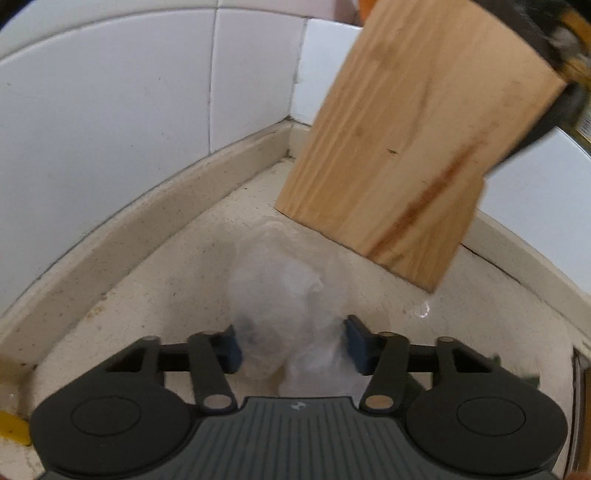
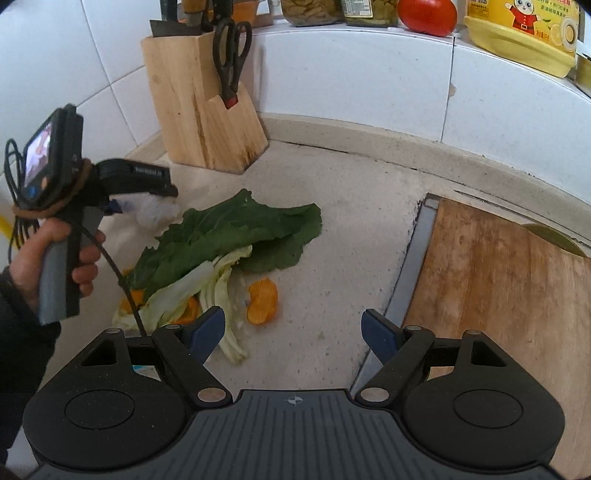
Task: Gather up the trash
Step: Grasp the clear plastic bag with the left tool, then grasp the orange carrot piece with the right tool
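Crumpled clear plastic wrap [image 1: 284, 295] pinched between pads of left gripper [image 1: 291, 347], at back corner of countertop [image 2: 332, 206] just before knife block [image 2: 199, 110]. Right gripper [image 2: 293, 332] held wide, empty – green leaf [image 2: 229, 232], orange peel [image 2: 263, 301] seen near countertop's front.

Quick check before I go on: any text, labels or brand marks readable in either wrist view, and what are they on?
Nothing reads clearly.
Yellow bottle: cartoon figure and Chinese print, too small to read.
Left tongs body: a pale printed strip, blurred.
Jars on the ledge: labels cut off or blurred.
Left wrist view: no text.
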Motion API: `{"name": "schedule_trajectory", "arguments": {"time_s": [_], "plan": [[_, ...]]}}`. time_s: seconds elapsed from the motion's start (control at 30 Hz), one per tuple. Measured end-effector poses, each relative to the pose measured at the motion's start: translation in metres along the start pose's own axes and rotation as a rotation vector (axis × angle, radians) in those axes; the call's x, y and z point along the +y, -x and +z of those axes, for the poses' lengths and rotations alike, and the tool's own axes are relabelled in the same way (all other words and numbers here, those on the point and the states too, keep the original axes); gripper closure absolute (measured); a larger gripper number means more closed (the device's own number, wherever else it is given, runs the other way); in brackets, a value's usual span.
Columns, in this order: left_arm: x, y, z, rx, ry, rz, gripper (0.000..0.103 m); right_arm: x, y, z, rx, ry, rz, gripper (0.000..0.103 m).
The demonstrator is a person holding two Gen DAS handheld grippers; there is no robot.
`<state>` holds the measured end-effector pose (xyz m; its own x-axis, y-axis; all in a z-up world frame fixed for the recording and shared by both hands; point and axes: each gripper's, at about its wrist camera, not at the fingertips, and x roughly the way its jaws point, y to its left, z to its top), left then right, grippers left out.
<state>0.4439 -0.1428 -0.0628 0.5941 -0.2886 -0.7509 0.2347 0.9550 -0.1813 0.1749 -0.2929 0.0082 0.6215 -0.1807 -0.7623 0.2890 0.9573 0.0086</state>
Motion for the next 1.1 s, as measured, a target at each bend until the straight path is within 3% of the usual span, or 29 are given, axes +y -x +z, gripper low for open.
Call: {"name": "schedule_trajectory", "arguments": {"time_s": [0.1, 0.33, 0.63, 0.87, 1.1], "plan": [[0.005, 0.019, -0.011, 0.005, -0.016, -0.029, 0.067, 0.001, 0.001, 0.000, -0.007, 0.006, -0.003, 0.020], [0.033, 0.090, -0.054, -0.011, -0.016, -0.064, 0.067, 0.002, 0.010, -0.003, -0.020, 0.013, 0.008, 0.027], [0.056, 0.170, -0.108, -0.032, -0.006, -0.114, 0.067, 0.003, 0.021, -0.018, 0.004, 0.005, 0.038, 0.025], [0.044, 0.185, -0.137, -0.020, -0.038, -0.137, 0.067, 0.013, 0.015, -0.010, 0.013, 0.029, 0.063, 0.025], [0.044, 0.183, -0.153, 0.009, -0.025, -0.186, 0.067, 0.013, -0.006, -0.006, 0.033, 0.055, 0.011, 0.025]]}}
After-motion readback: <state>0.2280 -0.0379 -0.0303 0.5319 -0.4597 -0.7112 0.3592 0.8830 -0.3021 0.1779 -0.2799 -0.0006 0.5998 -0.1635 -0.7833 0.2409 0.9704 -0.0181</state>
